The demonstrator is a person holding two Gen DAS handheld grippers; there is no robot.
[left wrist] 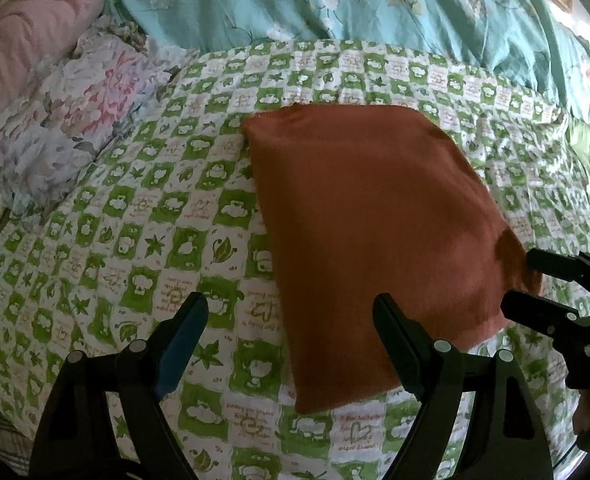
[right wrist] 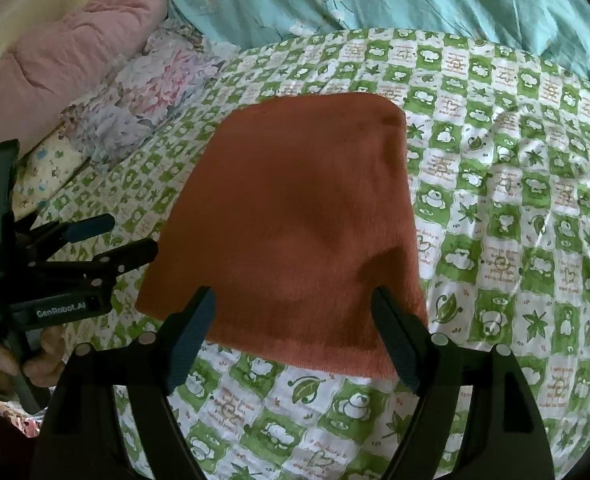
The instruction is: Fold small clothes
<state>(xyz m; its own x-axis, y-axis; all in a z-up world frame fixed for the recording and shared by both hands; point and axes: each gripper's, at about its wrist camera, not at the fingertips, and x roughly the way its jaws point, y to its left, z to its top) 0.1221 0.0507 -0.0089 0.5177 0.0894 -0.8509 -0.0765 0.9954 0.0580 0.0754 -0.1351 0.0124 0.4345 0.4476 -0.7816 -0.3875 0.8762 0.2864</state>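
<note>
Orange cloth [left wrist: 371, 240] folded flat on green checked bedspread [left wrist: 135, 220], mid-bed. Left gripper [left wrist: 291, 334] fingers wide, at cloth's near left edge. Right gripper [right wrist: 295, 328] fingers wide, over near edge. Teal quilt [left wrist: 335, 0] far.

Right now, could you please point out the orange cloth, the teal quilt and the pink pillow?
orange cloth [right wrist: 295, 216]: right wrist view, middle of the fabric.
teal quilt [left wrist: 295, 0]: left wrist view, flowered top.
pink pillow [right wrist: 67, 64]: right wrist view, its middle.
</note>
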